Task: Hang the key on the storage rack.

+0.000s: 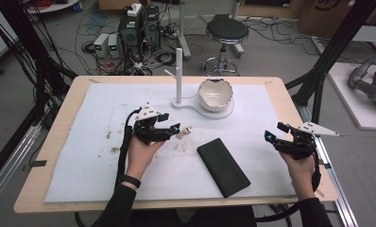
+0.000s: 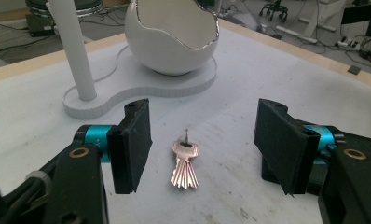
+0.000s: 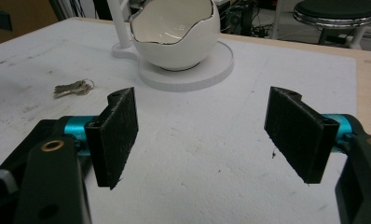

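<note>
A small bunch of keys (image 2: 185, 164) lies flat on the white mat, between the two jaws of my left gripper (image 2: 207, 144). The jaws stand apart on either side of the keys and touch neither side of them. In the high view the left gripper (image 1: 169, 128) sits left of centre with the keys (image 1: 183, 131) at its tips. My right gripper (image 1: 272, 135) rests near the table's right edge, open, with bare mat between its jaws (image 3: 207, 135). From there the keys (image 3: 74, 87) lie far off to the left.
A white egg-shaped bowl (image 1: 215, 94) sits on a white base (image 1: 224, 113) with an upright post (image 1: 178, 71), behind the keys. A flat black case (image 1: 223, 166) lies on the mat between the hands. A stool (image 1: 226, 30) and cabling stand beyond the table.
</note>
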